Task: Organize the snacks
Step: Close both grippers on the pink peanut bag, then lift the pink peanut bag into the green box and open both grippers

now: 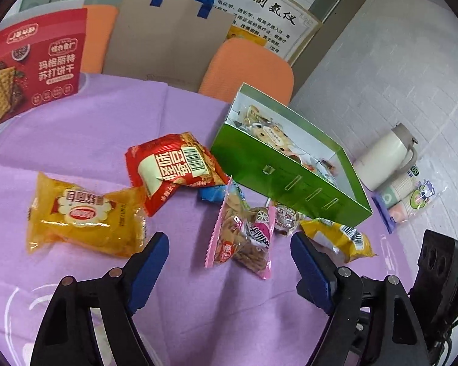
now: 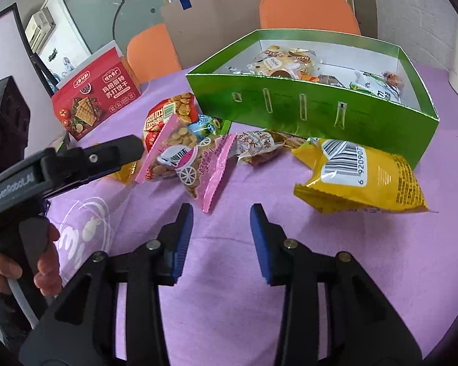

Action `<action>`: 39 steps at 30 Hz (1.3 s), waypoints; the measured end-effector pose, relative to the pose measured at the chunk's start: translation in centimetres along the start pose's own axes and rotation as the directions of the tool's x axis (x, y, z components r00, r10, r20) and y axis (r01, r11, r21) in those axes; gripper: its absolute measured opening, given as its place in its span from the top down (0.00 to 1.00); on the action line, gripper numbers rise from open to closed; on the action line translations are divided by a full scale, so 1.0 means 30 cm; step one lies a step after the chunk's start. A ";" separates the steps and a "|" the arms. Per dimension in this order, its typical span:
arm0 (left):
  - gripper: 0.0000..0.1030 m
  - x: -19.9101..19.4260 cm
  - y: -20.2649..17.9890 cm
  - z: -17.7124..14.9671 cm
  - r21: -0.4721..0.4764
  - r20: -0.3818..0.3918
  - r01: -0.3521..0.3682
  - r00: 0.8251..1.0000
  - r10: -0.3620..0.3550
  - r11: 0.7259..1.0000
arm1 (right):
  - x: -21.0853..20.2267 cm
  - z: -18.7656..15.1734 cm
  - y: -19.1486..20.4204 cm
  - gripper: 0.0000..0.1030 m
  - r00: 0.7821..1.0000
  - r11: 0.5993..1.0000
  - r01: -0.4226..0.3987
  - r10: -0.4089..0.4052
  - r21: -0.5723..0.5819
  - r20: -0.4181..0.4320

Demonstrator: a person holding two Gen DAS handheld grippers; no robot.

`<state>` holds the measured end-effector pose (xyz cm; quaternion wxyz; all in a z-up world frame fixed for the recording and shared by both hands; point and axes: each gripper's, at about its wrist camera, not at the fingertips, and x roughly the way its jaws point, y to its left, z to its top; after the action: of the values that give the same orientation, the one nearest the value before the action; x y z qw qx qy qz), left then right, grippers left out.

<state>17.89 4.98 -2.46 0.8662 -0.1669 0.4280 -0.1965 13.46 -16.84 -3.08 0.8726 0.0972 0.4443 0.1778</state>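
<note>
Both grippers hang empty above the purple tablecloth. On the left gripper the blue-padded fingers stand wide apart, straddling the near end of the pink-edged cracker packet without touching it. On the right gripper the fingers sit at a middling gap over bare cloth, just near of the same pink-edged packet, which lies with its long axis running from far left to near right in that view.

In the right wrist view the left tool enters from the left edge, held by a hand curled round its grip, its black finger reaching toward the packets; that finger hides part of an orange-yellow bag behind it.

Loose snacks lie in a band along the near side of the green box: a yellow barcode bag to the right, a red packet at centre, and a yellow bread bag to the left. A small blue packet and a clear round-labelled one are half buried under the others and hard to read.

Inside the open box, several packets are piled, its near wall cutting off their lower parts. Far left stands a red cracker carton; beyond are orange chairs and a brown paper bag.
</note>
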 end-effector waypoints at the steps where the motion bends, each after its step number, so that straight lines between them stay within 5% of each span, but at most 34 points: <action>1: 0.23 0.018 0.002 0.006 0.003 -0.012 0.000 1.000 0.000 1.000 | 0.008 0.002 0.000 0.59 1.000 1.000 -0.003 0.003 -0.001 -0.005; 9: 0.44 0.106 0.036 0.017 -0.012 -0.083 0.033 0.996 -0.034 0.999 | 0.076 0.024 0.021 0.46 0.999 0.999 -0.046 0.046 -0.018 -0.024; 13: 0.70 0.119 0.047 0.023 -0.007 -0.104 0.086 0.991 -0.086 0.996 | 0.136 0.042 0.041 0.46 0.998 0.999 -0.039 0.037 -0.038 -0.053; 22: 0.71 0.118 0.039 0.029 0.025 -0.110 0.097 0.990 -0.093 0.995 | 0.194 0.071 0.080 0.48 0.999 0.995 -0.011 0.007 -0.103 -0.035; 27: 0.77 0.098 0.012 0.019 0.034 -0.104 0.090 0.991 -0.086 0.995 | 0.187 0.061 0.103 0.71 0.999 0.991 -0.040 0.035 -0.129 -0.041; 39: 0.78 -0.105 -0.273 0.072 0.212 0.024 0.095 0.995 -0.102 0.973 | -0.117 0.082 0.045 0.72 0.985 0.993 -0.080 0.093 -0.092 0.148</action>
<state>16.25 -0.34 4.66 0.8755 -0.0984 0.3811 -0.2805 13.25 -17.01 1.39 0.8988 0.0925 0.3638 0.2265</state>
